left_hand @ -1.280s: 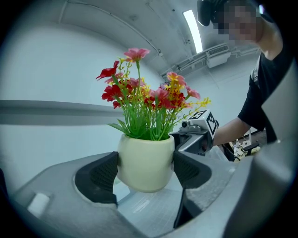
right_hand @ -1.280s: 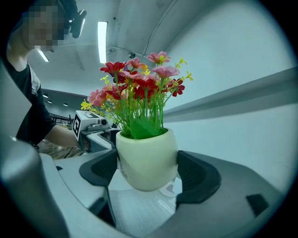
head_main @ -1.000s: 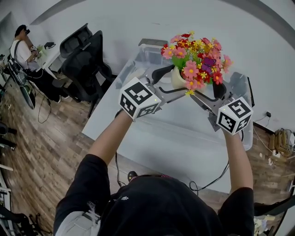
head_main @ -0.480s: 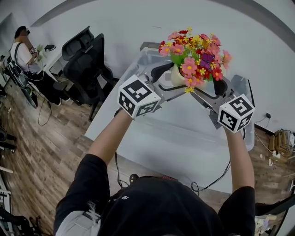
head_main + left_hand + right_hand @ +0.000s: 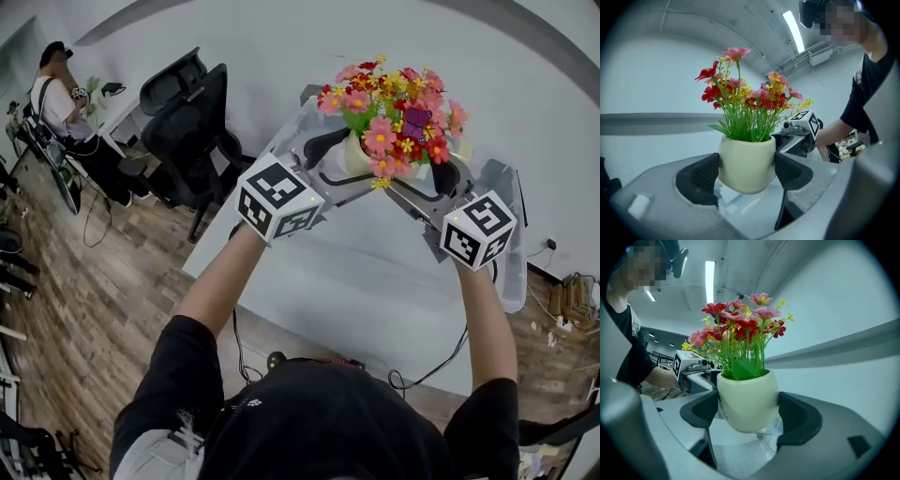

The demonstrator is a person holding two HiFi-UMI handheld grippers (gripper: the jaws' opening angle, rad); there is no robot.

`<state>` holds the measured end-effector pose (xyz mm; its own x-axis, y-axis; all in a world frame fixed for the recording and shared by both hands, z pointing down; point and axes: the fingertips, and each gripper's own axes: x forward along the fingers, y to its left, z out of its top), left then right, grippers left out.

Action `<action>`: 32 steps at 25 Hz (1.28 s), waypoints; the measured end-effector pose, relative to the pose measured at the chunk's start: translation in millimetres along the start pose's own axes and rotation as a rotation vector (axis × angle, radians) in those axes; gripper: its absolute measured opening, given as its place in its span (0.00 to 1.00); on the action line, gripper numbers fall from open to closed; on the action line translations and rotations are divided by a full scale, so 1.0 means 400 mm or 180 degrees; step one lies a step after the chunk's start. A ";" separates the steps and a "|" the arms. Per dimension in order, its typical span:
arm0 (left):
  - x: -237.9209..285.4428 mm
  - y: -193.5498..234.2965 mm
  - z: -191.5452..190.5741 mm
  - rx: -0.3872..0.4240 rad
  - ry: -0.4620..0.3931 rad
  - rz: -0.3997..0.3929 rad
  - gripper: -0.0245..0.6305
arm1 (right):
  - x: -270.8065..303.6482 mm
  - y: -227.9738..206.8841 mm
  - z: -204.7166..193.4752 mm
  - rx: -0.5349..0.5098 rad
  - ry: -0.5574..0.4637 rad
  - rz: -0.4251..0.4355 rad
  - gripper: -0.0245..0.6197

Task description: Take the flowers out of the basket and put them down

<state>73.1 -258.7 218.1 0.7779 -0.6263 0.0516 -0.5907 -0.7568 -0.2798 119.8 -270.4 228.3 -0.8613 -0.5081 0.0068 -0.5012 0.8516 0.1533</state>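
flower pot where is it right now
Head view, top centre: the flower pot is gripped by the left hand-held gripper and right hand-held gripper, above the clear bin.

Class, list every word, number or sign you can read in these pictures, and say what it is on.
None can be read.
Cream ceramic flower pot: faint dark marks low on one side, too small to read.
White marker cubes: black square patterns, not words.

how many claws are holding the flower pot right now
2. The left claw and the right claw each clamp the cream ceramic pot of red, pink and yellow flowers, one from each side.
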 end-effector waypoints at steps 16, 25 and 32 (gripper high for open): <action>-0.313 0.187 -0.064 -0.0067 -0.0031 0.0233 0.61 | 0.299 0.213 0.047 -0.0103 0.0039 0.0214 0.68; -0.351 0.199 -0.065 -0.0069 -0.0005 0.0356 0.61 | 0.328 0.239 0.055 -0.0078 -0.0010 0.0342 0.68; -0.361 0.200 -0.071 -0.0064 0.0039 0.0437 0.61 | 0.337 0.247 0.050 -0.0055 -0.0011 0.0430 0.68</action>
<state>-92.6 -234.0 215.6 0.6869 -0.7263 0.0259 -0.6956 -0.6674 -0.2658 -47.5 -252.0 224.7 -0.9211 -0.3885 0.0252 -0.3791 0.9099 0.1683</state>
